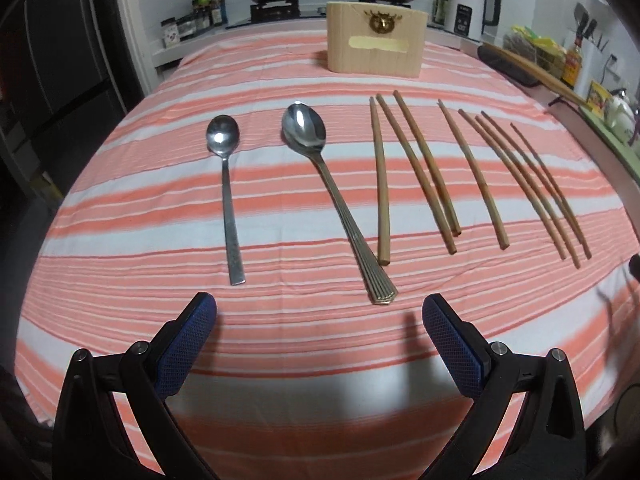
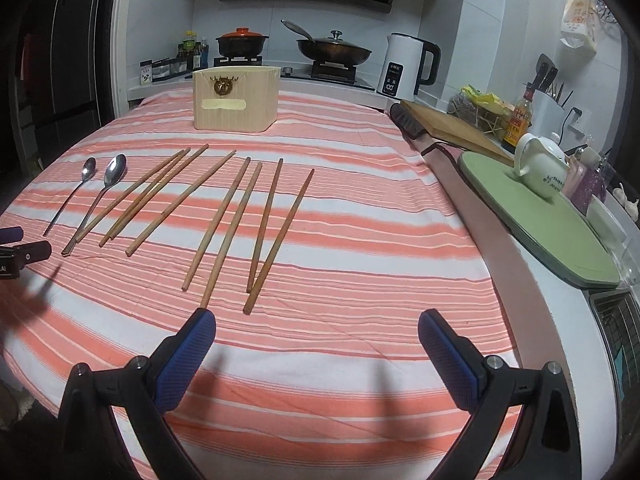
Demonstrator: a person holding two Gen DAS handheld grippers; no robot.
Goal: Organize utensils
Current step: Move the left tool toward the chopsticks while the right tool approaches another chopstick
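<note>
Nothing has been picked up yet, so the task looks to be at its very start: the left gripper [image 1: 319, 312] and the right gripper [image 2: 317, 326] both hover low over the near edge of the striped cloth [image 1: 160, 208], jaws spread wide and empty. The utensils lie in a row across the middle of the frame: a small spoon [image 1: 226, 184] at the left, a larger spoon [image 1: 332, 196] just beside it, then eight wooden chopsticks [image 1: 472, 176] fanning toward the right. A wooden box [image 1: 375, 40] stands upright at upper centre, well beyond them, probably the place they belong. The next move likely calls for lowering one gripper over a single handle end and closing squarely, since thin pieces lying flat on cloth are hard to pinch. Behind, a kitchen counter holds a stove with a clay pot [image 2: 242, 42], a pan [image 2: 334, 52] and a white kettle [image 2: 408, 66].
</note>
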